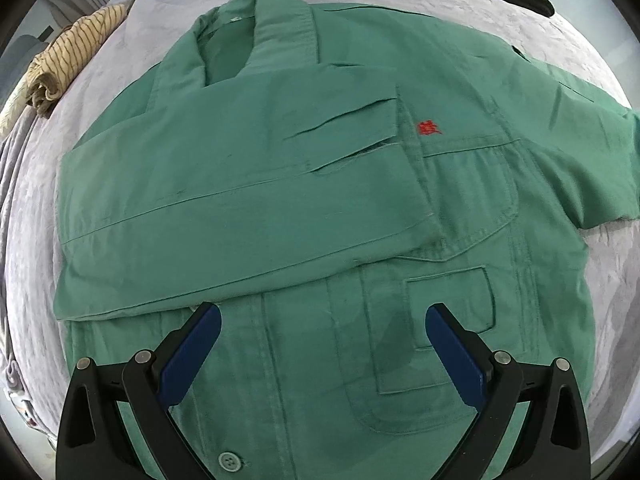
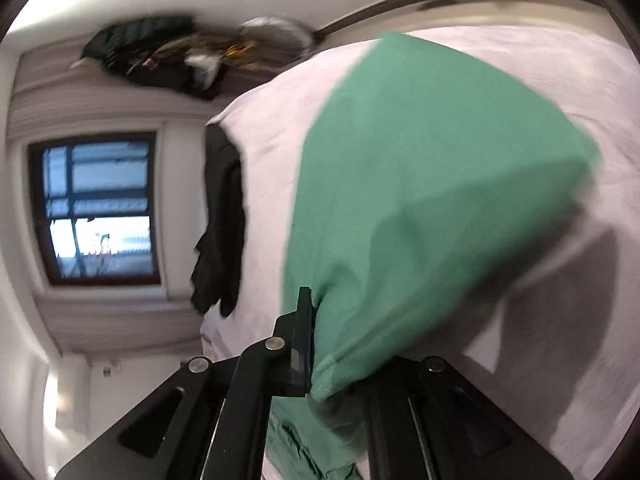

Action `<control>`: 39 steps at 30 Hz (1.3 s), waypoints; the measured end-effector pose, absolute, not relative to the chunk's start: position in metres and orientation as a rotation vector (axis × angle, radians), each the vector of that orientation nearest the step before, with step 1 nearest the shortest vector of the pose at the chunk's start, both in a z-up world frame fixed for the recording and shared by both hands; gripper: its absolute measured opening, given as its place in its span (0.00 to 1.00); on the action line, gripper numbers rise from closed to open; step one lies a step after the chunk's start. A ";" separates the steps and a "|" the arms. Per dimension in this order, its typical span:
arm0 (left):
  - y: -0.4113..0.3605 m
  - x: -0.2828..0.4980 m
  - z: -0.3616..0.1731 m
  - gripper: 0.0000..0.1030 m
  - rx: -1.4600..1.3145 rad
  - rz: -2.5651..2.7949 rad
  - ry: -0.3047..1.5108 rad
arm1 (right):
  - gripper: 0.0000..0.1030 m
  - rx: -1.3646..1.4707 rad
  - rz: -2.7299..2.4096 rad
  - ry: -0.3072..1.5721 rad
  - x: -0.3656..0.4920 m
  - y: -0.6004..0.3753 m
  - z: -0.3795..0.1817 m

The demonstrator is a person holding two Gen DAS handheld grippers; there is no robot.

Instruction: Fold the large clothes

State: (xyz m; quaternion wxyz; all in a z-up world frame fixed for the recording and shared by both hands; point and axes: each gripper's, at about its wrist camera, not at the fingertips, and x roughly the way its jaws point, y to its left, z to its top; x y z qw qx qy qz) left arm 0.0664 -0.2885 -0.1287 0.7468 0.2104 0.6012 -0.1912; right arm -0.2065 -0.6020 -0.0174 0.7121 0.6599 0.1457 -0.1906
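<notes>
Grippers, two. Left gripper: pointing steeply down over the green shirt, blue pads spread wide, nothing between them. Right gripper: tilted, jaws clamped on the sleeve, which it lifts off the bed. Shirt, one: spread front-up on the pale bedspread, the other sleeve folded across the chest. Striped cloth, one, at the bed edge. Window, one; dark garment hanging beside the bed.
</notes>
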 end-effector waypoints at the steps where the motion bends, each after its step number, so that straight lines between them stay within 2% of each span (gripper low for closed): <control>1: -0.285 0.068 -0.129 1.00 0.457 -0.412 1.315 | 0.04 1.444 -0.406 0.325 -0.203 -0.599 -0.011; 8: -0.247 0.084 -0.128 1.00 0.413 -0.395 1.305 | 0.04 1.167 -0.207 0.431 -0.120 -0.529 0.060; 11: -0.218 0.098 -0.122 1.00 0.364 -0.397 1.283 | 0.04 0.954 -0.110 0.530 -0.062 -0.465 0.093; 14: -0.179 0.119 -0.117 1.00 0.311 -0.378 1.269 | 0.04 0.777 -0.032 0.631 -0.010 -0.398 0.103; 17: -0.138 0.143 -0.111 1.00 0.280 -0.340 1.232 | 0.04 0.680 0.055 0.741 0.039 -0.323 0.082; 20: -0.093 0.164 -0.111 1.00 0.260 -0.274 1.204 | 0.04 0.655 0.088 0.885 0.078 -0.255 0.028; 23: -0.057 0.183 -0.123 1.00 0.232 -0.227 1.223 | 0.04 0.616 0.038 1.030 0.099 -0.222 -0.030; 26: -0.033 0.193 -0.128 1.00 0.202 -0.211 1.238 | 0.08 0.679 -0.030 1.113 0.098 -0.220 -0.058; 27: -0.027 0.194 -0.128 1.00 0.188 -0.214 1.236 | 0.11 0.752 -0.033 1.094 0.091 -0.225 -0.058; 28: -0.019 0.194 -0.128 1.00 0.171 -0.222 1.235 | 0.26 0.790 -0.046 1.076 0.084 -0.229 -0.054; 29: -0.014 0.194 -0.127 1.00 0.163 -0.227 1.234 | 0.48 0.811 -0.070 1.049 0.078 -0.234 -0.050; 30: -0.009 0.194 -0.126 1.00 0.153 -0.232 1.233 | 0.59 0.839 -0.118 0.992 0.068 -0.241 -0.041; 31: -0.005 0.194 -0.125 1.00 0.146 -0.237 1.233 | 0.64 0.855 -0.148 0.958 0.063 -0.246 -0.038; 32: 0.004 0.189 -0.126 1.00 0.142 -0.241 1.232 | 0.58 0.879 -0.203 0.921 0.057 -0.256 -0.030; 33: 0.010 0.189 -0.125 1.00 0.137 -0.242 1.230 | 0.46 0.879 -0.241 0.909 0.058 -0.261 -0.025; 34: 0.014 0.189 -0.123 1.00 0.132 -0.242 1.226 | 0.02 0.870 -0.252 0.908 0.060 -0.261 -0.022; 39: 0.042 0.181 -0.108 1.00 0.106 -0.202 1.179 | 0.04 0.491 -0.172 0.926 0.106 -0.208 0.019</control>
